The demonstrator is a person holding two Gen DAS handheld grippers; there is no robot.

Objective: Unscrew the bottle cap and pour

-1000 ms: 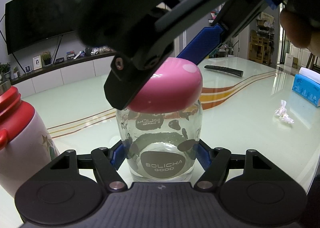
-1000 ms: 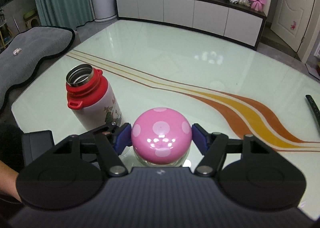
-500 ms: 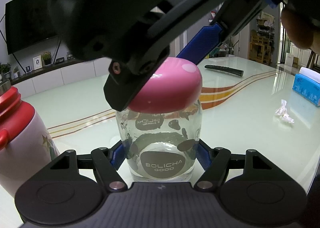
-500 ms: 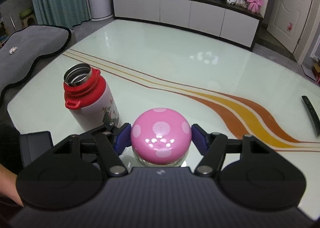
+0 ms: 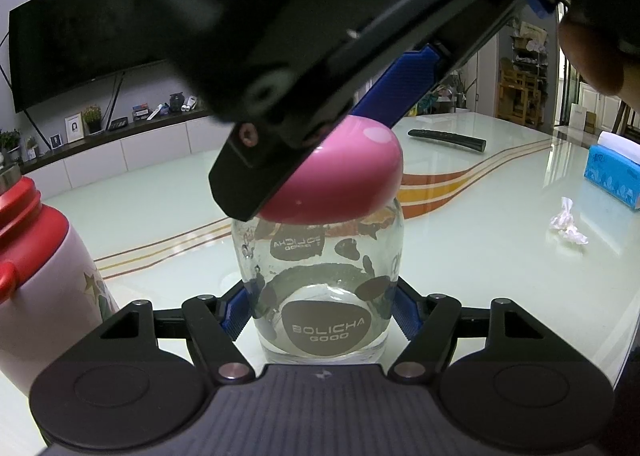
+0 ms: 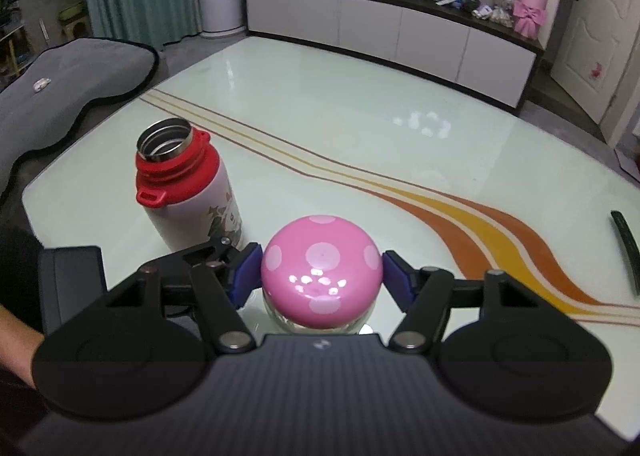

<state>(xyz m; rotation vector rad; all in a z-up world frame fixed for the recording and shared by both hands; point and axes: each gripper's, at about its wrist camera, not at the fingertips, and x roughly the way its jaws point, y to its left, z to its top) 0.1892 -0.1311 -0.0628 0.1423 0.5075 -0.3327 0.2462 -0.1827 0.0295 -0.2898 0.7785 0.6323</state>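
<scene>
One glass bottle, label reading "BOLICHA GOOD"

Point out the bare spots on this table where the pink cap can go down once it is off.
Widest bare stretch: beyond the flask and the orange stripes, toward the white cabinet. A smaller patch lies between the stripes and the remote. Crowded: around the glass bottle, flask close on one side; crumpled tissue and tissue box on the other.

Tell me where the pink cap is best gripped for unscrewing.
Grip the pink cap across its widest band, low on the dome, coming from above, as the right gripper does now. Higher up the dome curves away and would slip; the left gripper steadies the glass bottle.
</scene>
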